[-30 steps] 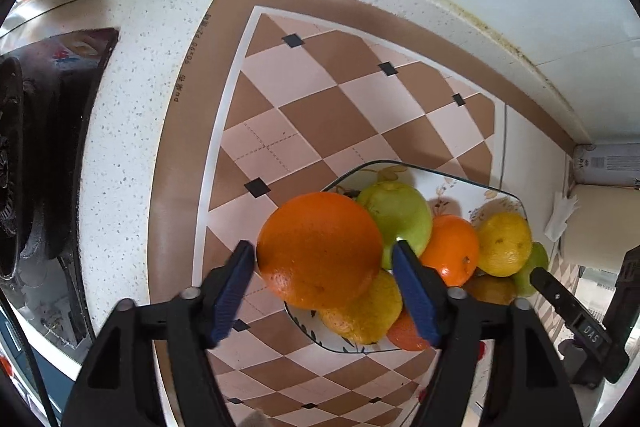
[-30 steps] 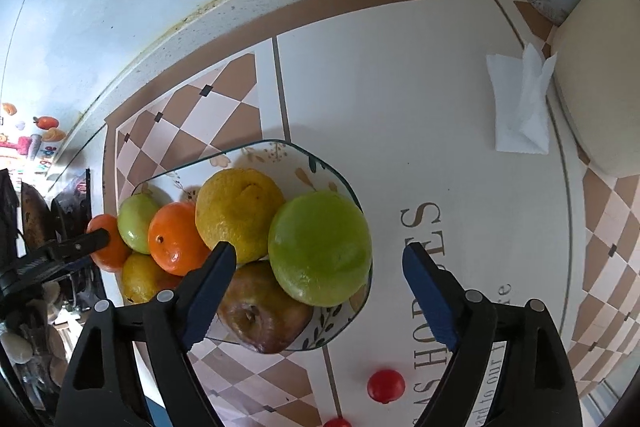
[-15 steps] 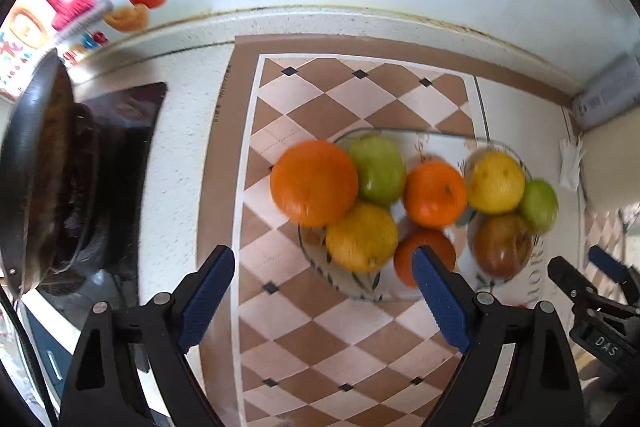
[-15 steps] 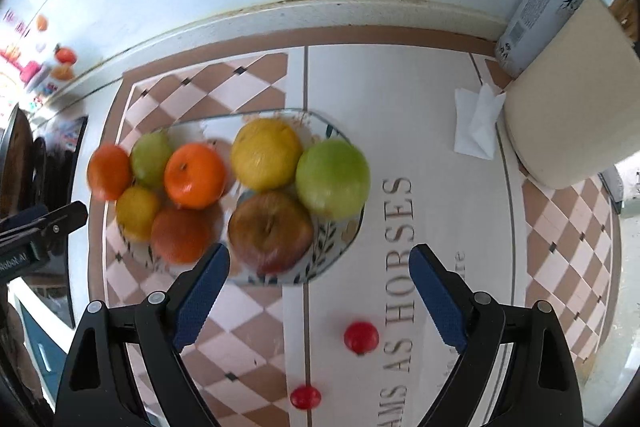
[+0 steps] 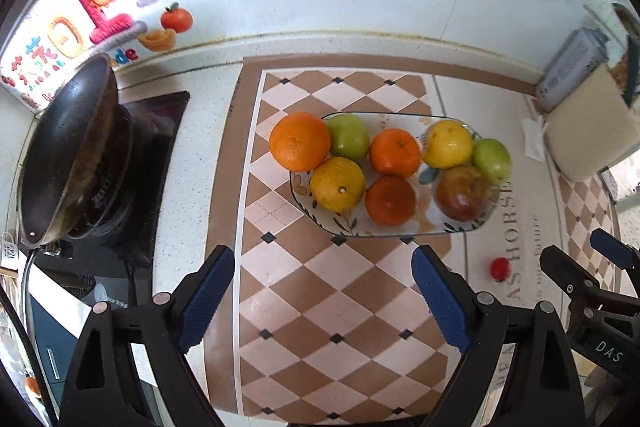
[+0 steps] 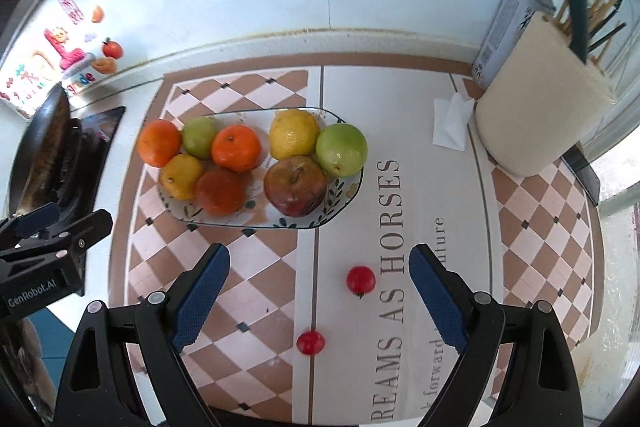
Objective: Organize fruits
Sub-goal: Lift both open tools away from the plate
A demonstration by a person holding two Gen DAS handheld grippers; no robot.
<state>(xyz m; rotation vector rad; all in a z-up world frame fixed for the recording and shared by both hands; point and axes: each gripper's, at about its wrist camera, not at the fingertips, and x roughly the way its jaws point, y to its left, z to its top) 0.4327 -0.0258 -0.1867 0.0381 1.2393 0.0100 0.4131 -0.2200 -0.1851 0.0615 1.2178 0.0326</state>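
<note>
Having pulled back and up from the fruit plate (image 5: 400,233) since a second ago, both the left gripper (image 5: 324,291) and right gripper (image 6: 318,293) now hovering empty with jaws spread wide, the large orange (image 5: 300,141) released and sitting on the plate's left end beside a green apple (image 5: 349,137). Showing "DREAMS AS HORSES" on the desk mat (image 6: 392,227), "GenRobot.AI" and "DAS" on the gripper bodies; two cherry tomatoes (image 6: 361,279) lying loose near the plate.
</note>
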